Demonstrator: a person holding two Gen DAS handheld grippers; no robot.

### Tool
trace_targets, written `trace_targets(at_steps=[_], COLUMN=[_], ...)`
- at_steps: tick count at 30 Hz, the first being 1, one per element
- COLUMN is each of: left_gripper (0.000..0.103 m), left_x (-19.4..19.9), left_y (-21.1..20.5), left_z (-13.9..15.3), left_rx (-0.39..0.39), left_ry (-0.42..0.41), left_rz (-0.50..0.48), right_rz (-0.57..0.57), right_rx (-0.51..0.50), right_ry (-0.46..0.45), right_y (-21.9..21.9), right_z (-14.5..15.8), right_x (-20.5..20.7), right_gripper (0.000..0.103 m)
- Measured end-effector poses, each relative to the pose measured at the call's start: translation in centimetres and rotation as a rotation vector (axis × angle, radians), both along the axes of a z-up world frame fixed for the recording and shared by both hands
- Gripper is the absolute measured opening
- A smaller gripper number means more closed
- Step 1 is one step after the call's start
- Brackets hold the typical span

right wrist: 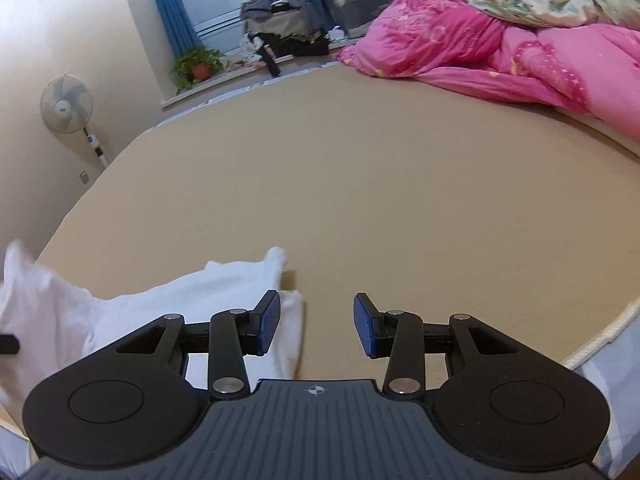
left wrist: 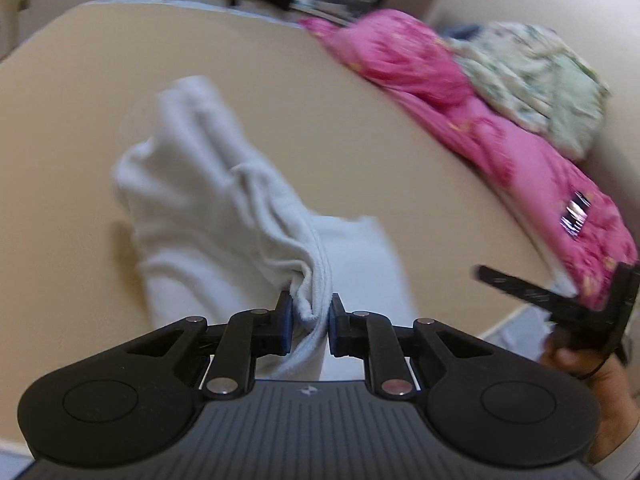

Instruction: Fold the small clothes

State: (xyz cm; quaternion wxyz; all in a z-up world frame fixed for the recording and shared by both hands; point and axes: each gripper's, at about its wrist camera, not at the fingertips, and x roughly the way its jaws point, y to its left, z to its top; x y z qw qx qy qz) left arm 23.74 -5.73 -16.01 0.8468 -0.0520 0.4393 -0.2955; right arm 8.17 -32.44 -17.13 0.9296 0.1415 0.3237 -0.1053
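A ribbed hem of the white garment (left wrist: 224, 200) is clamped by the left gripper (left wrist: 310, 314); the right gripper (right wrist: 316, 322), just right of it, is held apart, empty.

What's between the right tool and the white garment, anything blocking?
Nothing visible. The right tool is open and empty over bare tan bed sheet; the white garment lies just to its left, already pinched by the left tool.

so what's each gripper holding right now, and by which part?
Left gripper is shut on the white garment, pinching a bunched ribbed hem edge. Right gripper holds nothing; its jaws stand open.
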Motion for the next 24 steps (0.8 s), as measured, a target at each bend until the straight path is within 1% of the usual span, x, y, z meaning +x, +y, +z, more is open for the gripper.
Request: trace_targets(at_steps=[2,4,6,8,9,10,11,12,14,16,18,20,21,24], left_gripper=[0.018,0.02,0.027,0.028,0.029,0.032,0.036,0.036,0.036,0.035,0.034,0.029,0.027,0.027], left_x=[-0.6,-1.4,-2.0,-2.7,-3.1,-3.2,-3.5,-3.6,-3.6,-3.1,-2.7,-2.6,-2.6,-3.0], left_y=[-4.9,-9.3,-13.0,-14.8,-14.7,-14.3,-13.4,-12.3,-9.5,-6.5,-3.9,-1.3,-0.6,1.0], left_z=[-1.0,-2.6,-5.0,-6.4,-6.5,-6.1,-5.4,-4.8,-3.6,-3.1,-3.3,-4.2,-4.9,-7.0], left_rx=[0.026,0.052,0.073,0.07,0.065,0.058,0.045,0.027,-0.003,-0.001,0.001,0.016,0.024,0.012], left_ry=[0.002,0.03,0.087,0.149,0.145,0.123,0.087,0.056,0.004,-0.039,-0.041,-0.022,-0.016,0.012], left_rz=[-0.028,-0.059,-0.116,-0.188,-0.206,-0.213,-0.215,-0.212,-0.18,-0.131,-0.093,-0.055,-0.042,-0.046], right_rz=[-0.019,-0.037,-0.051,-0.063,-0.068,-0.07,-0.07,-0.064,-0.045,-0.019,0.003,0.017,0.023,0.059], right_rx=[0.004,0.007,0.012,0.014,0.02,0.028,0.036,0.042,0.046,0.053,0.073,0.098,0.107,0.162], right_ry=[-0.003,-0.003,-0.002,0.0,0.004,0.008,0.011,0.012,0.013,0.015,0.021,0.027,0.03,0.047], right_y=[-0.8,-1.5,-2.2,-2.6,-2.8,-2.9,-3.0,-2.9,-2.6,-2.1,-1.6,-1.2,-1.0,-0.5], right_z=[0.0,-0.1,-0.2,-0.3,-0.4,-0.5,-0.6,-0.7,-0.8,-0.9,-1.1,-1.4,-1.4,-2.0], right_x=[-0.3,-0.6,-0.8,-1.0,-1.0,-1.0,-1.0,-1.0,-0.9,-0.7,-0.5,-0.3,-0.2,0.0], right_gripper=[0.043,0.043,0.043,0.043,0.043,0.043,0.043,0.043,0.043,0.043,0.043,0.043,0.043,0.043])
